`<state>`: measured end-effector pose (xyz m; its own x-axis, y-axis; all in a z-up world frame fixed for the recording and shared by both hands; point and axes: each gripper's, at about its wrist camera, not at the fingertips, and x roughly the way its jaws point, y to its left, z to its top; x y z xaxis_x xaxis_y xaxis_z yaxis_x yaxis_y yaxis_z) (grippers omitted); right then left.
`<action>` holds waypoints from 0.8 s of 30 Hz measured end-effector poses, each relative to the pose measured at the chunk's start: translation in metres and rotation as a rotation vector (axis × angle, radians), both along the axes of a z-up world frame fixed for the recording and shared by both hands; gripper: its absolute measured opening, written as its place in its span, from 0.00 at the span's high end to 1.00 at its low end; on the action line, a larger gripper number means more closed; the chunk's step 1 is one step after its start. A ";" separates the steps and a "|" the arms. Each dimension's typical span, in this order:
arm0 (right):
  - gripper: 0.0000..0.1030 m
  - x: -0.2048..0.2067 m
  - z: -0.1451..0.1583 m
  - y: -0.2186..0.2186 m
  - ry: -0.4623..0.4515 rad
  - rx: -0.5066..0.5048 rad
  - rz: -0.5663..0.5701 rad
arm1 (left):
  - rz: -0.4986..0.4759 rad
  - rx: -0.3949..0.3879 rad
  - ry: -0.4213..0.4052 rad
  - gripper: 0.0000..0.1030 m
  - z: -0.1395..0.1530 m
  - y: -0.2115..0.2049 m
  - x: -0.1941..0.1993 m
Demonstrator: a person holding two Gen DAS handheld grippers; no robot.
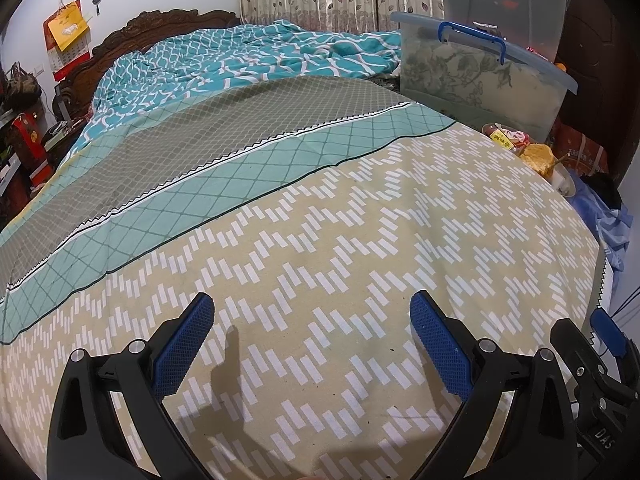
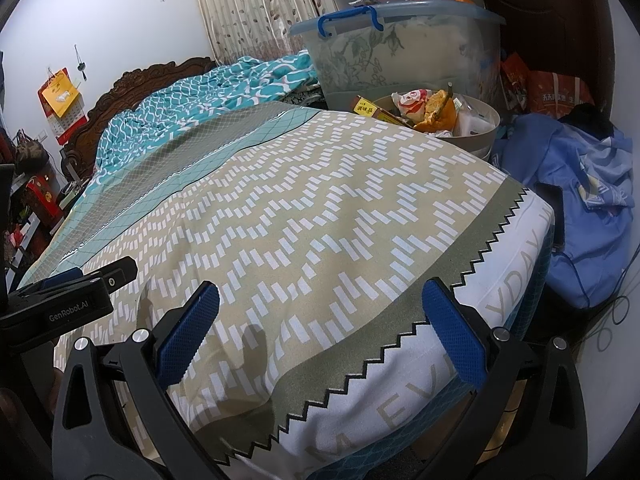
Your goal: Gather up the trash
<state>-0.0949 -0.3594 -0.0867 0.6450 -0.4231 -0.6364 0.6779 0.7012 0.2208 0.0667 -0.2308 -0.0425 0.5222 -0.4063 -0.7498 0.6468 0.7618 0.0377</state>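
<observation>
A round beige bin [image 2: 486, 122] stands beside the bed at the far right, filled with trash: a yellow box [image 2: 370, 111], a white and red wrapper [image 2: 412, 104] and orange peel [image 2: 440, 112]. It also shows in the left wrist view [image 1: 562, 180] at the right edge. My left gripper [image 1: 312, 320] is open and empty, low over the patterned bed sheet [image 1: 320, 240]. My right gripper [image 2: 320, 312] is open and empty over the bed's near corner. The left gripper also shows in the right wrist view [image 2: 100, 276].
A clear storage box with blue handles [image 2: 400, 48] stands behind the bin. A teal quilt [image 1: 248, 56] lies at the head of the bed. Blue clothing [image 2: 580, 208] is heaped right of the bed. Cluttered shelves [image 1: 24, 144] stand at the left.
</observation>
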 end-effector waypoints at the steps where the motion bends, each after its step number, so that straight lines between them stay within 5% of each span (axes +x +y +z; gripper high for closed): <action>1: 0.03 0.000 0.000 0.000 0.000 0.000 0.000 | 0.000 0.000 0.000 0.08 0.000 0.000 0.000; 24: 0.03 0.000 0.000 0.000 0.002 -0.002 0.000 | -0.015 0.004 0.007 0.08 -0.001 -0.002 -0.002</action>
